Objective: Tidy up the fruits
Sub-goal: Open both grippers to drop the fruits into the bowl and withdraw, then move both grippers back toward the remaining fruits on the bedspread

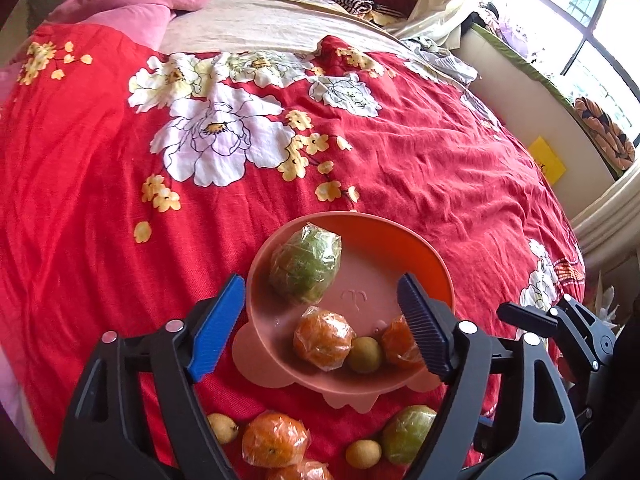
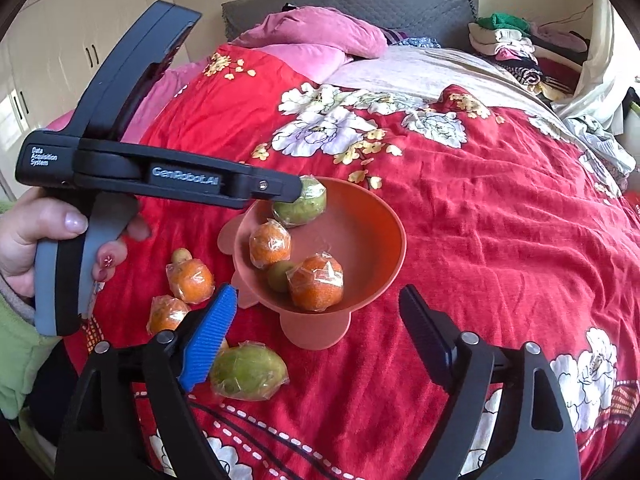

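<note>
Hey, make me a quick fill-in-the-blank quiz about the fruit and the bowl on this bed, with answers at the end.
1. The bowl holds ____ wrapped oranges.
2. The big wrapped fruit at the bowl's far side is ____ in colour.
3. The small round fruit sits ____ the two oranges in the bowl.
4. Both tongs, left and right, hold ____.

Answers: two; green; between; nothing

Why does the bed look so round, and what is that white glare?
Left wrist view: the fisheye lens bulges the red floral quilt into a dome, and daylight overexposes the window. Right wrist view: same bulging, softer light, small glints on the plastic-wrapped orange.
</note>
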Action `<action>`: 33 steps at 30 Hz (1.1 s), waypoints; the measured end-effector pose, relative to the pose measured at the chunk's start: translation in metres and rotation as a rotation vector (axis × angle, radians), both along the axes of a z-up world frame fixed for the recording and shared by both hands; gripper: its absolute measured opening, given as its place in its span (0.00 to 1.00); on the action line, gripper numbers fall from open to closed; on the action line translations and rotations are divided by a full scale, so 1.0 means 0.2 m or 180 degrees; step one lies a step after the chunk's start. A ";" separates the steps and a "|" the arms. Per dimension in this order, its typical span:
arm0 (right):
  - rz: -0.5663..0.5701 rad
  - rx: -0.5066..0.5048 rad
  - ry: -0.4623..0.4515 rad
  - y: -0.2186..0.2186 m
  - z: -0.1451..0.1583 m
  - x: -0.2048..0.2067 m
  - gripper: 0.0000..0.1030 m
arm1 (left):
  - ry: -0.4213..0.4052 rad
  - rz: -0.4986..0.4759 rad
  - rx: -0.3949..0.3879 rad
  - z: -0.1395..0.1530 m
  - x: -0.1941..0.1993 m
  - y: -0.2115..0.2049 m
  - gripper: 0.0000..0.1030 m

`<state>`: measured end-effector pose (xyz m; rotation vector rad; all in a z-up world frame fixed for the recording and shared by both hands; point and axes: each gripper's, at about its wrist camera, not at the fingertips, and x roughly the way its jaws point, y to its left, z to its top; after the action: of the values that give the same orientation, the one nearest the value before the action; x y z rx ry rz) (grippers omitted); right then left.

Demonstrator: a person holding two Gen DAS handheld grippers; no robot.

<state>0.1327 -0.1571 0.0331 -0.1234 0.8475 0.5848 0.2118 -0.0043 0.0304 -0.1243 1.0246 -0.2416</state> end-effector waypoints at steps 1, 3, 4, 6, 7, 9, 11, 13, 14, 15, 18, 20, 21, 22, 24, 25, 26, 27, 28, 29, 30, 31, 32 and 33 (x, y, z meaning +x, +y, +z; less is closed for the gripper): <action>-0.0006 0.0000 -0.0004 0.00 0.00 0.00 0.82 | -0.0006 0.0010 0.0008 0.00 0.00 0.00 0.73; -0.0016 -0.0004 -0.0017 0.00 0.01 0.00 0.85 | -0.0013 0.0020 0.0007 0.01 -0.02 0.01 0.75; -0.0027 0.0000 -0.0023 -0.01 0.01 -0.01 0.86 | -0.0028 0.0032 0.0004 0.02 -0.03 0.01 0.78; -0.0041 0.0017 -0.0026 -0.01 0.02 -0.01 0.88 | -0.0040 0.0045 0.0004 0.04 -0.04 0.02 0.81; -0.0054 0.0018 -0.0032 -0.01 0.02 -0.01 0.89 | -0.0056 0.0057 0.0004 0.05 -0.05 0.02 0.83; -0.0066 0.0025 -0.0054 -0.02 0.03 -0.01 0.90 | -0.0075 0.0072 0.0007 0.06 -0.06 0.03 0.86; -0.0087 0.0032 -0.0071 -0.02 0.05 -0.02 0.91 | -0.0106 0.0092 0.0006 0.08 -0.08 0.04 0.89; -0.0097 0.0026 -0.0094 -0.03 0.06 -0.02 0.91 | -0.0141 0.0111 0.0007 0.11 -0.10 0.04 0.90; -0.0101 0.0029 -0.0108 -0.03 0.07 -0.03 0.92 | -0.0151 0.0118 0.0006 0.12 -0.11 0.05 0.90; -0.0101 0.0029 -0.0113 -0.03 0.07 -0.03 0.93 | -0.0167 0.0123 -0.0001 0.14 -0.12 0.05 0.90; -0.0111 0.0037 -0.0148 -0.04 0.09 -0.04 0.94 | -0.0230 0.0157 -0.0005 0.18 -0.15 0.08 0.90; -0.0115 0.0049 -0.0159 -0.05 0.10 -0.05 0.94 | -0.0263 0.0184 -0.0020 0.21 -0.17 0.09 0.90; -0.0120 0.0049 -0.0169 -0.05 0.10 -0.06 0.94 | -0.0274 0.0191 -0.0025 0.21 -0.18 0.10 0.90; -0.0124 0.0051 -0.0176 -0.05 0.11 -0.06 0.95 | -0.0296 0.0206 -0.0023 0.23 -0.19 0.11 0.90; -0.0131 0.0055 -0.0194 -0.06 0.12 -0.07 0.95 | -0.0321 0.0222 -0.0022 0.24 -0.21 0.12 0.90; -0.0138 0.0060 -0.0204 -0.06 0.13 -0.07 0.95 | -0.0332 0.0239 -0.0025 0.25 -0.22 0.13 0.90; -0.0141 0.0070 -0.0210 -0.06 0.14 -0.07 0.95 | -0.0339 0.0244 -0.0029 0.26 -0.23 0.13 0.90; -0.0148 0.0075 -0.0220 -0.07 0.14 -0.08 0.95 | -0.0349 0.0255 -0.0034 0.27 -0.24 0.14 0.90; -0.0154 0.0076 -0.0230 -0.07 0.15 -0.08 0.95 | -0.0357 0.0272 -0.0033 0.27 -0.25 0.15 0.90; -0.0157 0.0082 -0.0242 -0.08 0.16 -0.08 0.95 | -0.0366 0.0281 -0.0030 0.28 -0.26 0.16 0.90; -0.0162 0.0086 -0.0246 -0.08 0.16 -0.09 0.95 | -0.0376 0.0292 -0.0024 0.28 -0.27 0.17 0.90; -0.0172 0.0091 -0.0251 -0.09 0.17 -0.09 0.95 | -0.0383 0.0306 -0.0021 0.29 -0.29 0.17 0.90; -0.0179 0.0093 -0.0254 -0.09 0.17 -0.09 0.95 | -0.0391 0.0316 -0.0020 0.29 -0.30 0.18 0.90; -0.0183 0.0099 -0.0260 -0.10 0.18 -0.10 0.95 | -0.0396 0.0325 -0.0019 0.30 -0.31 0.18 0.90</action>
<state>0.1135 -0.1762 0.0682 -0.0937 0.7602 0.5353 0.1496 0.0326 0.0900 -0.1645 0.8911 -0.1575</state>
